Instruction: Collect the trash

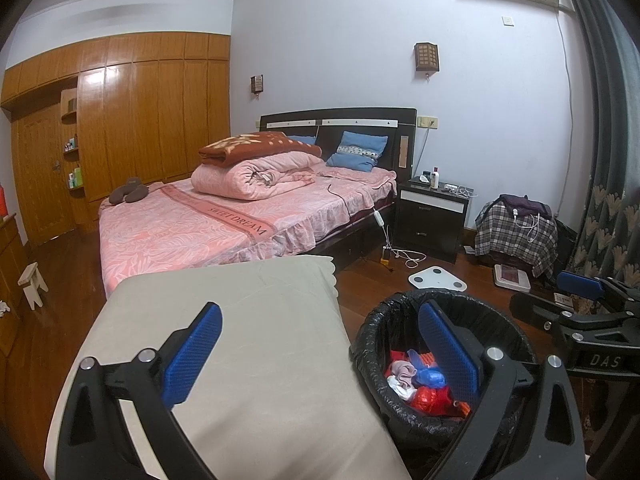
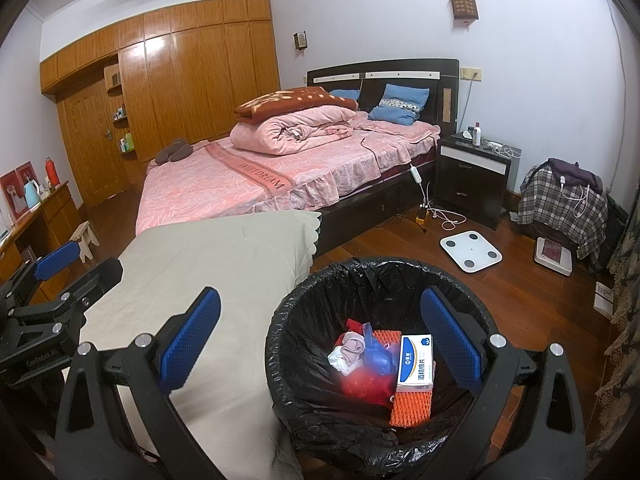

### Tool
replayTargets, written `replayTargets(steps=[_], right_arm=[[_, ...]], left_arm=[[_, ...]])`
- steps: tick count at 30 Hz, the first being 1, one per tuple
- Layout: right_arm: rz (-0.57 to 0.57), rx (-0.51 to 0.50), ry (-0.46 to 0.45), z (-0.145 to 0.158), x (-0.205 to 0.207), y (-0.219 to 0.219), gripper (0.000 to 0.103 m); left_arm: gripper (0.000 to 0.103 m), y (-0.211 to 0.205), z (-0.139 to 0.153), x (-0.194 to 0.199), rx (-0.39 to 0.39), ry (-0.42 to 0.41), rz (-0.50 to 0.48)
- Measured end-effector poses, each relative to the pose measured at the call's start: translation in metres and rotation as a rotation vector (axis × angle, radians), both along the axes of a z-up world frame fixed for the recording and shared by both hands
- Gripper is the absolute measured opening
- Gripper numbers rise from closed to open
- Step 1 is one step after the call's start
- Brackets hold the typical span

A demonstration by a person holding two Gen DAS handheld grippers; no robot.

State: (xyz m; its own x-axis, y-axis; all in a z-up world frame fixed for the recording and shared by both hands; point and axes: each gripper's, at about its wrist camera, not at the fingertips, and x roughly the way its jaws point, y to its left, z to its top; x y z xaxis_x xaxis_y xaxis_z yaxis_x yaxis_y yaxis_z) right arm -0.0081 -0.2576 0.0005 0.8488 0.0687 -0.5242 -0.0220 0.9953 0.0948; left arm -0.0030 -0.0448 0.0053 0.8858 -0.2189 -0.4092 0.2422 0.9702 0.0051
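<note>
The bed [image 2: 256, 184] fills the back of the room, pink spread running to its frilled near edge, and its foot corner is hidden behind the beige-covered table [image 2: 216, 280] in the foreground. That table's cloth runs out of frame at the bottom in both views, so its near edge cannot be made out. To its right, bare wooden floor [image 2: 384, 240] opens up between bed frame, white scale [image 2: 471, 251] and bin, with a checked-cloth heap [image 2: 560, 208] against the far wall.

Now the trash bin [image 2: 320, 292], lined with a crinkled black bag, standing on the floor just beside the table's right edge. Its near rim is cut off behind the right gripper [image 2: 320, 340], whose blue pads stand spread wide and empty above the bin mouth and the table edge. Inside lies the trash: a white-and-blue box [image 2: 416, 360] on top of orange ribbed foam [image 2: 412, 408], a blue bag, pale crumpled cloth and a blurred red lump.

The left gripper [image 1: 320, 352] straddles table and bin too, jaws apart, holding nothing; its right finger hides part of the bin's contents.
</note>
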Motion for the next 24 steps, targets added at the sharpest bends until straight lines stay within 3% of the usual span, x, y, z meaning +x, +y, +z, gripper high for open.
replayTargets(steps=[24], right_arm=[[0.0,0.001,0.006,0.0006,-0.0002,0.0022,0.097]], left_arm=[[0.097,0.0047,-0.0011,0.0012,0.002,0.005,0.001]])
